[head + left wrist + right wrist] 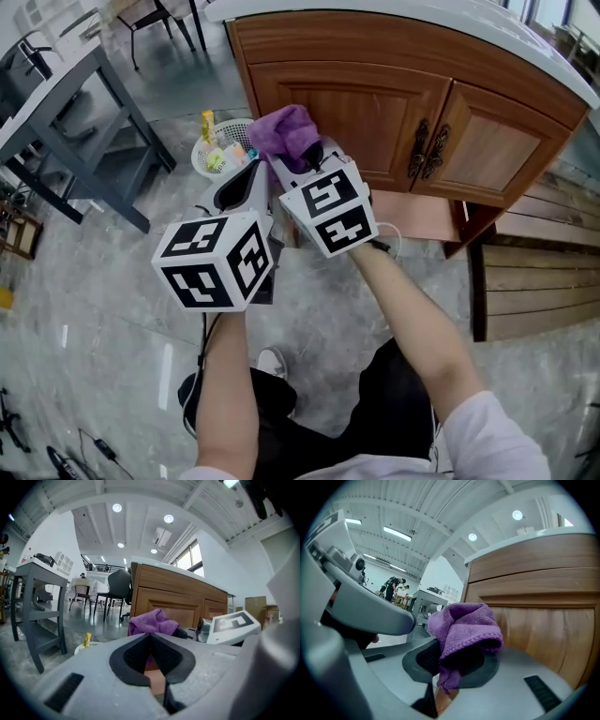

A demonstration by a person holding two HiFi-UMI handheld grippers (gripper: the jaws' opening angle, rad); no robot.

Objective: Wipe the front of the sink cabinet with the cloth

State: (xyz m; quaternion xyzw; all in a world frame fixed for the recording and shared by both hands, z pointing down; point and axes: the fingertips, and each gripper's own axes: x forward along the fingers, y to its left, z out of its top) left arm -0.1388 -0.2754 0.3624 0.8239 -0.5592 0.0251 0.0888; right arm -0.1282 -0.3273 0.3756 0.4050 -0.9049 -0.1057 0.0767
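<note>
From where I stand, the right gripper (302,161) is clamped on the purple cloth (286,131), which sits as a bunched wad in the middle of the head view, just in front of the left door (361,112) of the sink cabinet (394,52). In the right gripper view the cloth (466,630) spills up and over the closed pads, with the wooden door panel (543,630) filling the right of the frame close behind. I can't quite tell whether fabric meets wood yet; it looks a shade short.

The left gripper (151,635) is closed on nothing. Its pads meet at the tip, and the purple showing beyond them is only the cloth further off. It hangs just beside the right one, lower left of it in the head view.

The weak point, I'd say, is the grip. The jaws seem to pinch one fold low down while most of the cloth stands loose above, so dragging it across the door's raised moulding could pull it free or roll it back, and then bare gripper plastic would scrape the wood. A sweep toward the right of the frame meets the ornate door handles (427,150), where a loose edge could snag. A low pass toward the left comes near the white basket (199,155) on the floor by the cabinet corner. And the two grippers sit close enough to knock together.
</note>
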